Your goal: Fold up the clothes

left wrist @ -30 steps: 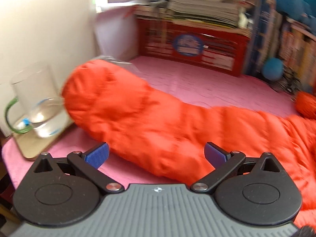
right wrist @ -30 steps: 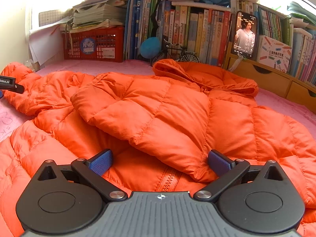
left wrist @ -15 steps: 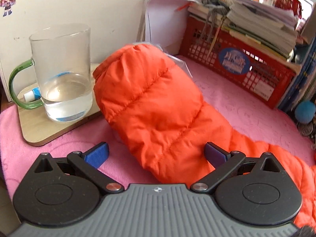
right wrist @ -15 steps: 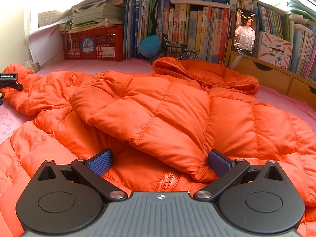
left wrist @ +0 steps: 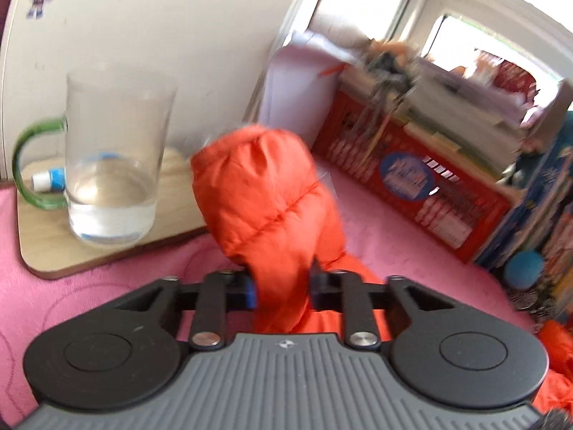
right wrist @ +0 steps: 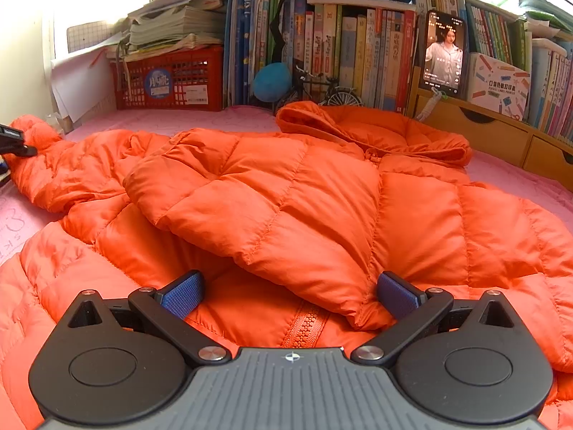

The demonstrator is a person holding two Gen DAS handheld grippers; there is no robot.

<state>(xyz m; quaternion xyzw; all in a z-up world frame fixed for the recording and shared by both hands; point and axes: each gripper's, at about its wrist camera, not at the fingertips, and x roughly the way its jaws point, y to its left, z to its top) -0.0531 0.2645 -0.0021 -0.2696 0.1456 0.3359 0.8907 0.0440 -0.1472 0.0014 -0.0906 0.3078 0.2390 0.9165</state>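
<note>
Orange quilted jacket (right wrist: 293,193) lies spread across the pink bed cover (right wrist: 172,120), hood (right wrist: 376,132) toward the bookshelf (right wrist: 358,46) and one front panel folded back over the body, so the zip (right wrist: 304,326) shows just ahead of your right gripper (right wrist: 290,290). That gripper hangs low over the jacket's hem with its blue pads (right wrist: 182,294) spread wide and nothing between them; the folded panel's edge sits between the fingers without being pinched.

Your left gripper (left wrist: 283,286) has its fingers drawn in tight on the sleeve (left wrist: 265,193), pinching the fabric near the cuff end so the puffy cuff bulges up above the fingers. This view is blurred. In the right wrist view the same gripper shows as a dark tip at the far left edge, against the sleeve end.

Just left of the held sleeve stands a glass mug (left wrist: 114,157) with a green handle, partly filled with water, on a wooden board (left wrist: 71,251). A red basket (right wrist: 168,79) stacked with papers sits by the wall, and a phone (right wrist: 444,57) leans upright on the shelf
</note>
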